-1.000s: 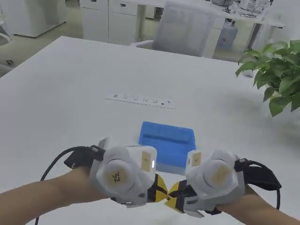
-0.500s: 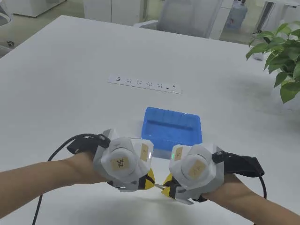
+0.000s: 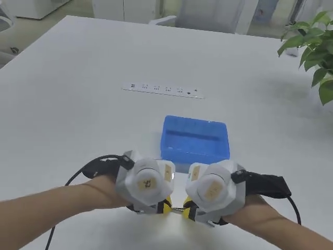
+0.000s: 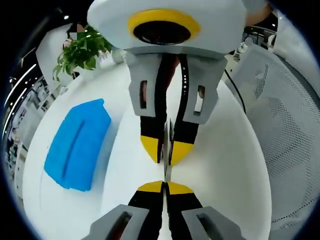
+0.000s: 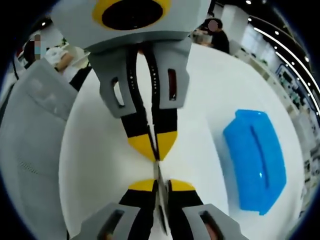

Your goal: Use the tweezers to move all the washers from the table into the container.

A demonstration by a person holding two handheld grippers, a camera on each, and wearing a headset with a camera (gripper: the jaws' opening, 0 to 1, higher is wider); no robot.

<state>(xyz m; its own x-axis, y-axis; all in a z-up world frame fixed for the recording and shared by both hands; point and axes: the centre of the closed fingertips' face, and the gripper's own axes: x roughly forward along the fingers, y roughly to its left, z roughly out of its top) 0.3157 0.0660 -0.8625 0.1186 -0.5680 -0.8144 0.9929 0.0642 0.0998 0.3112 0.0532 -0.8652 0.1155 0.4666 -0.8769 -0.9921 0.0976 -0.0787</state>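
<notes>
Meeting tip to tip low over the white table (image 3: 78, 78), the left gripper (image 3: 165, 207) and right gripper (image 3: 186, 211) both appear clenched on the slim tweezers (image 4: 166, 160) bridging them. The blue container (image 3: 195, 138) sits just beyond at 12 o'clock, its visible interior bare, so the transfer looks not yet begun. Open tabletop spreads from 9 to 3 o'clock, with a power strip (image 3: 164, 89) farther out and the table's edges well away.

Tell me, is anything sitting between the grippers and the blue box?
No, nothing visible. The left gripper and right gripper meet tip to tip, shut on the tweezers, and bare table lies between them and the blue container just beyond. The power strip lies past it.
</notes>
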